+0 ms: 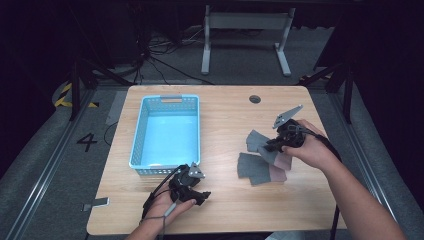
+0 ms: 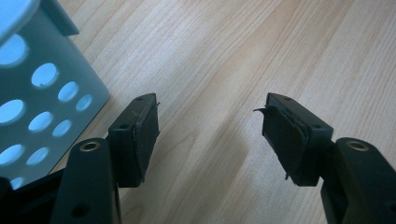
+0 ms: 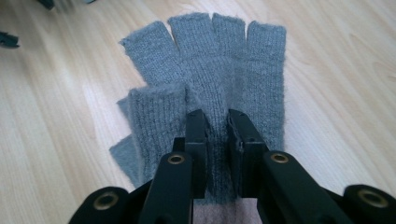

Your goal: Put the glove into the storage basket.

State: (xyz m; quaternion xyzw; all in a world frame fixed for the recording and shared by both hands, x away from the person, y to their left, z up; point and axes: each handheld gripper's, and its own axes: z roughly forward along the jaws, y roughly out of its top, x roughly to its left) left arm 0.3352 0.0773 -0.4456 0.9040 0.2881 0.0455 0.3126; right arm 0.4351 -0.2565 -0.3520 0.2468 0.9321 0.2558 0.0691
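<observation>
Grey knit glove (image 3: 219,70) on the table's right is pinched between the right gripper (image 3: 218,140) jaws, left gripper (image 2: 210,135) wide open and empty beside the blue basket (image 1: 167,131); next move likely lifting toward it

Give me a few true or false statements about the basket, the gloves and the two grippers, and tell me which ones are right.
1. The blue basket holds a glove. False: it looks empty.
2. The right gripper is pinching the grey glove. True.
3. The left gripper is shut on a glove. False: its jaws stand open over bare table.
4. The gloves lie on the table to the right of the basket. True.
5. The left gripper is beside the basket's near corner. True.
</observation>
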